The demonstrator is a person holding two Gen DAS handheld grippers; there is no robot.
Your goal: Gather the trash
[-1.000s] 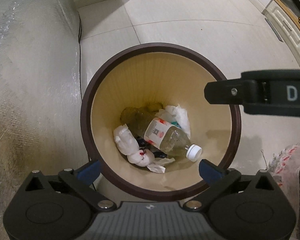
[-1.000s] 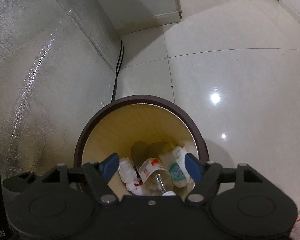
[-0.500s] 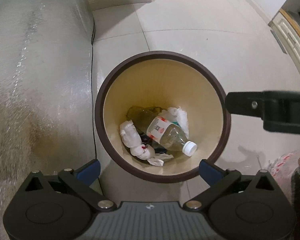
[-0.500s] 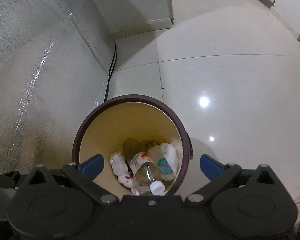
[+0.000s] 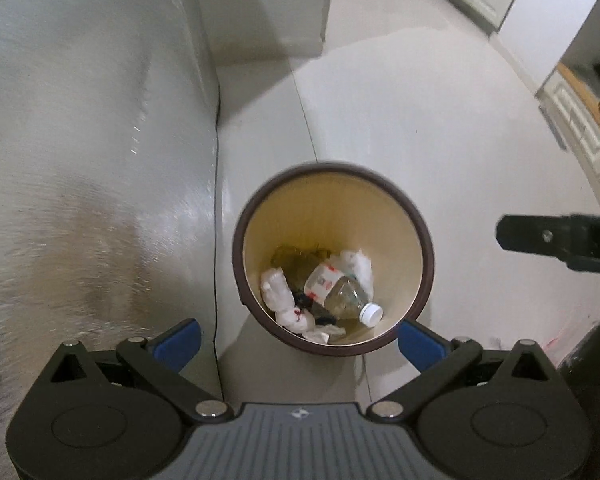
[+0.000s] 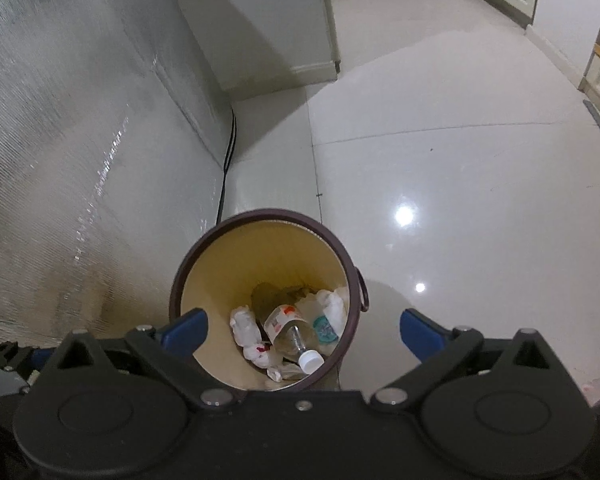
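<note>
A round trash bin [image 5: 426, 248] with a dark brown rim and cream inside stands on the floor; it also shows in the right wrist view [image 6: 256, 220]. Inside lie a clear plastic bottle [image 5: 338, 294] with a white cap, crumpled white tissues [image 5: 277, 290] and wrappers. The bottle [image 6: 290, 330] and tissues [image 6: 244, 326] show in the right view too. My left gripper [image 5: 298, 340] is open and empty, high above the bin. My right gripper [image 6: 304, 334] is open and empty above the bin; its body [image 5: 560, 240] enters the left view from the right.
A silver foil-covered surface [image 5: 80, 140] rises on the left, with a black cable [image 6: 228, 148] along its base. Glossy white tile floor [image 6: 460, 180] spreads to the right. White cabinets [image 5: 580, 120] stand at the far right. A wall corner [image 6: 300, 20] is behind the bin.
Both grippers have risen and pulled back from the bin, which looks smaller now. The right gripper's jaws have spread wider. The trash in the bin has not moved.
</note>
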